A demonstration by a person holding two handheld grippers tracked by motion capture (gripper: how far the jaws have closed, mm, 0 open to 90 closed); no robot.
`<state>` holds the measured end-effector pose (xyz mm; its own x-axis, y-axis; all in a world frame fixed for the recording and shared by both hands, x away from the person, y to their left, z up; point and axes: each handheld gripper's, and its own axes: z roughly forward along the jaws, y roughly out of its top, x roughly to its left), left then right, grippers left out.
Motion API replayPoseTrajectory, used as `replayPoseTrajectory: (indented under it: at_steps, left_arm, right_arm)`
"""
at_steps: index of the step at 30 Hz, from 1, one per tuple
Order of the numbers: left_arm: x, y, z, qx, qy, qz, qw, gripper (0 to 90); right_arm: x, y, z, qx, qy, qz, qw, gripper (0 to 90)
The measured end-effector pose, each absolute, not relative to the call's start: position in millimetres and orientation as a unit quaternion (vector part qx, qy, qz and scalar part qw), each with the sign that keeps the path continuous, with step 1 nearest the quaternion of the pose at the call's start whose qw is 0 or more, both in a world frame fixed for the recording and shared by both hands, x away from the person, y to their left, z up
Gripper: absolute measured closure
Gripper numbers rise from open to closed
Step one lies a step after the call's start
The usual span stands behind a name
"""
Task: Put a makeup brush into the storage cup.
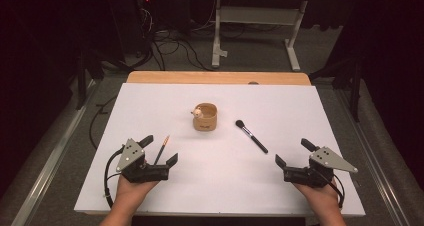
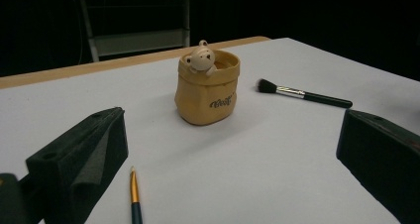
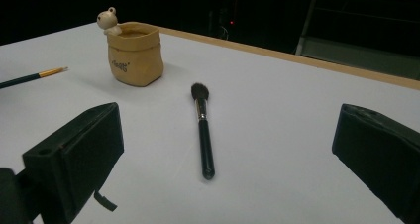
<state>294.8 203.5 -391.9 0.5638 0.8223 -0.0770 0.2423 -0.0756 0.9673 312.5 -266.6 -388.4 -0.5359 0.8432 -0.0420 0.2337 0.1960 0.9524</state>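
— Firstly, grippers? 
— Left gripper (image 1: pixel 159 150) spread wide around thin pencil brush (image 1: pixel 161 151), lower end cut off; right gripper (image 1: pixel 294 153) wide, empty, makeup brush (image 1: pixel 251 135) just ahead.
— Writing? 
— Tan pot (image 1: pixel 205 117), mid-table: dark script, unreadable.

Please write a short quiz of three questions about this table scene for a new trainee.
1. True or false: the makeup brush lies inside the pot.
2. Which tool has the thin brush between its open jaws? A) left tool B) right tool
3. What small figure sits on the pot's rim?

Key:
1. False; it lies on the white table, apart from the pot.
2. A
3. A little bear.
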Motion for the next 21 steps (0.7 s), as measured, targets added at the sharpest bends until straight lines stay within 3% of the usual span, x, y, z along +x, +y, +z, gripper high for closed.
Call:
replayPoseTrajectory:
  at_steps: [21]
  left_arm:
    - [295.6, 201.0, -393.3, 0.688, 0.388, 0.255, 0.558, 0.1]
  right_arm:
    - [313.1, -266.4, -389.9, 0.375, 0.714, 0.51, 0.299, 0.9]
